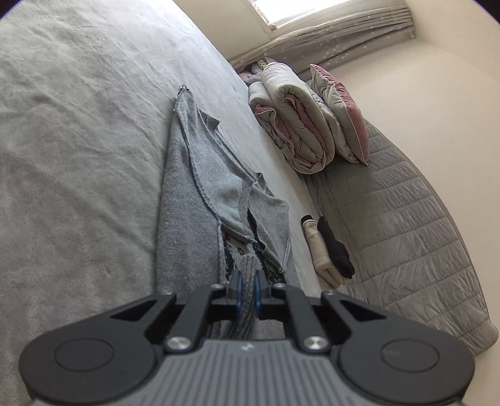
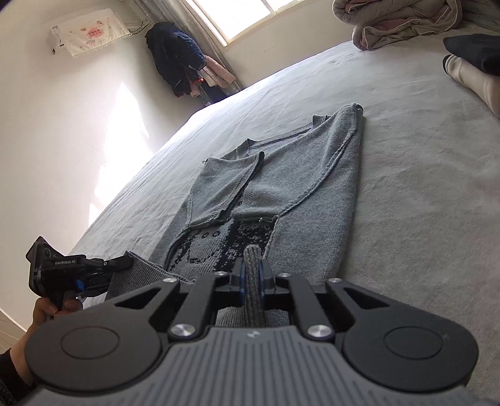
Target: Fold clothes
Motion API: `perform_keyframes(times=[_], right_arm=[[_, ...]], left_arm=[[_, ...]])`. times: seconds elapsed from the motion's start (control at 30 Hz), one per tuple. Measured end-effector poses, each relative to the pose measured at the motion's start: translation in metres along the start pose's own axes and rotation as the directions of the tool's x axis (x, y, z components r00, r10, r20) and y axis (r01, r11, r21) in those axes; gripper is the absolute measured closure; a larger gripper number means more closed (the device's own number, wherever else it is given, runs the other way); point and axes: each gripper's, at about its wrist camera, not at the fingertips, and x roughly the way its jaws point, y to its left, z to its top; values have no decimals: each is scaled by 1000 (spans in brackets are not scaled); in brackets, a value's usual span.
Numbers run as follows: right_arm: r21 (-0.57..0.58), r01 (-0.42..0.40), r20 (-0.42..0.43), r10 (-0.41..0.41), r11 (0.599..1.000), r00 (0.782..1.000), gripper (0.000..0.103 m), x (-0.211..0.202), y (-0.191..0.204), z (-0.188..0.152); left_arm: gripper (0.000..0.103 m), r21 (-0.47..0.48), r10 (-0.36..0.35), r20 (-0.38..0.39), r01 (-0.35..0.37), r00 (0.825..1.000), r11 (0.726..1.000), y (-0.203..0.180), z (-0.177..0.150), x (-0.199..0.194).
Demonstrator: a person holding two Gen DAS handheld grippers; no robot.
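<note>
1. Right gripper [image 2: 252, 278] clenched on the ribbed hem of the sweater [image 2: 281, 175], a fold of knit squeezed between its blue pads.
2. Left gripper [image 1: 247, 282] likewise clamped on the hem, further along the same edge.
3. Sweater spread inside out on the bed [image 2: 406, 218], sleeves folded over its body.
4. Beyond the sweater: folded clothes [image 1: 328, 250], rolled duvet [image 1: 297, 125], pillow [image 1: 340, 109].
5. Hand [image 2: 43, 307] gripping the left gripper's handle.

Soft daylight from an overexposed window [image 2: 237, 15], strong fisheye bending at edges.
</note>
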Motion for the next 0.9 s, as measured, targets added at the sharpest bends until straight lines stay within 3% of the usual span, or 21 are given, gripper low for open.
perform_keyframes(times=[0.27, 0.4, 0.63, 0.67, 0.73, 0.8, 0.83, 0.87, 0.9], right_arm=[[39, -4, 85, 1, 999, 996, 94, 15, -14, 24], [40, 36, 77, -39, 999, 996, 94, 27, -24, 22], [-8, 89, 72, -89, 996, 993, 90, 31, -25, 12], [-15, 92, 71, -91, 996, 993, 84, 30, -24, 13], [-33, 105, 64, -102, 994, 993, 83, 27, -19, 15], [-65, 129, 70, -125, 989, 990, 65, 24, -12, 17], [-83, 144, 82, -137, 986, 987, 45, 22, -8, 17], [-107, 157, 105, -146, 982, 984, 34, 20, -3, 16], [-133, 170, 130, -153, 977, 980, 33, 18, 2, 15]], left_arm=[[96, -25, -9, 44, 10, 999, 1000, 6, 29, 25], [96, 21, 111, 46, -112, 993, 993, 19, 27, 39], [91, 144, 185, 100, -198, 978, 970, 5, 20, 41], [86, 167, 199, 107, -215, 974, 962, 1, 21, 40], [65, 207, 219, 128, -242, 967, 948, -9, 20, 36], [33, 245, 235, 153, -268, 960, 932, -21, 18, 31], [25, 271, 249, 172, -288, 953, 918, -28, 16, 30], [16, 301, 263, 194, -313, 945, 901, -35, 13, 28], [15, 331, 272, 214, -332, 938, 883, -42, 10, 27]])
